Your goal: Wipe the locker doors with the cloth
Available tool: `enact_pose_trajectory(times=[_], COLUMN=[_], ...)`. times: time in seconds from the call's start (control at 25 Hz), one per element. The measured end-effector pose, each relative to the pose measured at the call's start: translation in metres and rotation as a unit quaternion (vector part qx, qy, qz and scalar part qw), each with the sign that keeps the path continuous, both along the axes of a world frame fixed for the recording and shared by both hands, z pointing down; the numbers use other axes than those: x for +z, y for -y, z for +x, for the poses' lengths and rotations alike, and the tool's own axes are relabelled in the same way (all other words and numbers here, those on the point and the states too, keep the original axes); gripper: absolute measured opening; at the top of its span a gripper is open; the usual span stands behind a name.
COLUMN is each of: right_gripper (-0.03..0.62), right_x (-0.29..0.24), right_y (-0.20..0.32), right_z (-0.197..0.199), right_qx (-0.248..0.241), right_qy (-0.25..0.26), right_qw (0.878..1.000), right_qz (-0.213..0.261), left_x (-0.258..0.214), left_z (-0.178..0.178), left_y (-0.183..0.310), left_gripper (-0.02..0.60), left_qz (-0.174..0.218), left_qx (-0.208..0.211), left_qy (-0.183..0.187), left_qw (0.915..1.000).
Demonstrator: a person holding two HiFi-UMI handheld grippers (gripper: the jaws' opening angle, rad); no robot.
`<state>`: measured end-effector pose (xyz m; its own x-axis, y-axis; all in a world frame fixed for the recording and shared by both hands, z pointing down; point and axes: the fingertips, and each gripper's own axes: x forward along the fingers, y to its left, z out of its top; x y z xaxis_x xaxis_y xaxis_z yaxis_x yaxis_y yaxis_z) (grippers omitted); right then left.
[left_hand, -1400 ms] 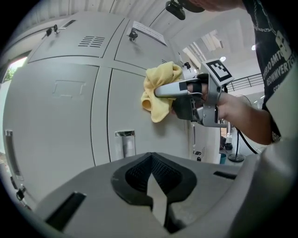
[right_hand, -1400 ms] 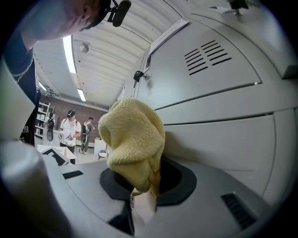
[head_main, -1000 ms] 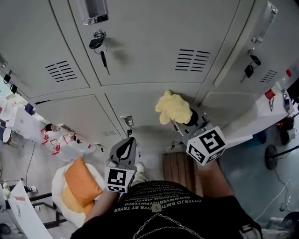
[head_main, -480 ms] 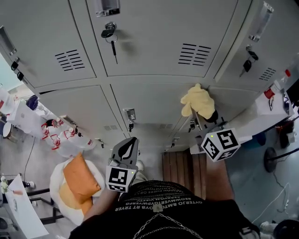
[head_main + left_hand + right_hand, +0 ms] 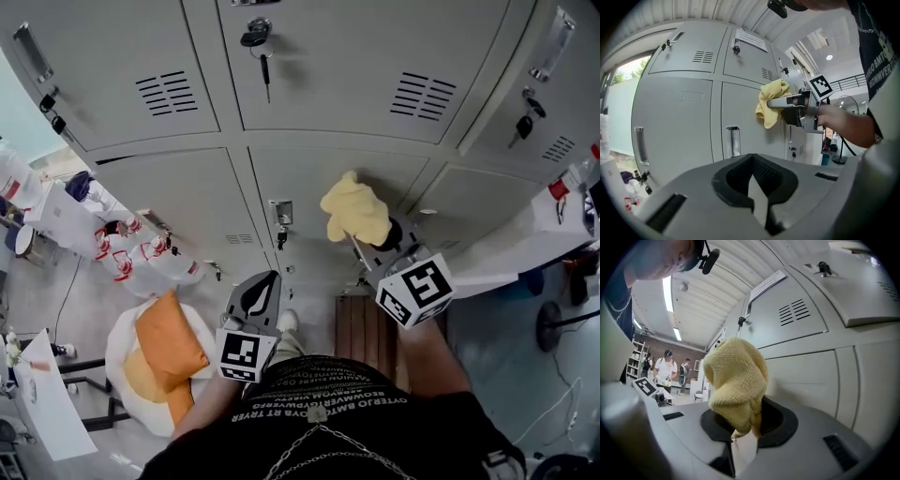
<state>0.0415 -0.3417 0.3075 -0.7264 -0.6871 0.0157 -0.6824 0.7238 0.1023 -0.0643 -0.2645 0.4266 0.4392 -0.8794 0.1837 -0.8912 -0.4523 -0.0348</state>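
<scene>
The right gripper [image 5: 366,249] pinches the yellow cloth [image 5: 353,210] against the locker door [image 5: 305,183]. Away from that door, the left gripper [image 5: 260,286] is closed and empty.

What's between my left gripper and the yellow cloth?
Only grey locker door separates the left gripper from the cloth, with a metal handle just beside that line; the left gripper view shows it.

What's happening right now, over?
Right tongs shut on yellow cloth, at lower locker door. Left tongs shut, empty, low. Nothing in the way.
</scene>
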Motion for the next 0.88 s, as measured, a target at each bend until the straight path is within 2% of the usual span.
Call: enact_pose_trajectory(times=[0.24,0.36,0.64,0.88], right_gripper=[0.08,0.08,0.08,0.08], right_x=[0.013,0.02,0.037,0.039], right_y=[0.004,0.012,0.029,0.031], right_z=[-0.071,-0.094,-0.113,-0.102], right_qx=[-0.064,-0.078,-0.055,-0.021], right_qy=[-0.039,-0.051,-0.091,-0.112], right_qw=[0.997,0.996,0.994,0.993], right_qz=[0.001,-0.002,0.007,0.022], left_x=[-0.007,-0.01,-0.006,-0.004], left_z=[-0.026,-0.034,-0.041,-0.039], left_y=[-0.002,-0.003,-0.009,-0.012], left_gripper=[0.005,0.005,0.005,0.005], left_qz=[0.01,0.015,0.009,0.007], left_qx=[-0.028,-0.036,-0.038,-0.032], left_qy=[0.003,0.005,0.011,0.011], left_qw=[0.9995,0.9992,0.9992,0.9994])
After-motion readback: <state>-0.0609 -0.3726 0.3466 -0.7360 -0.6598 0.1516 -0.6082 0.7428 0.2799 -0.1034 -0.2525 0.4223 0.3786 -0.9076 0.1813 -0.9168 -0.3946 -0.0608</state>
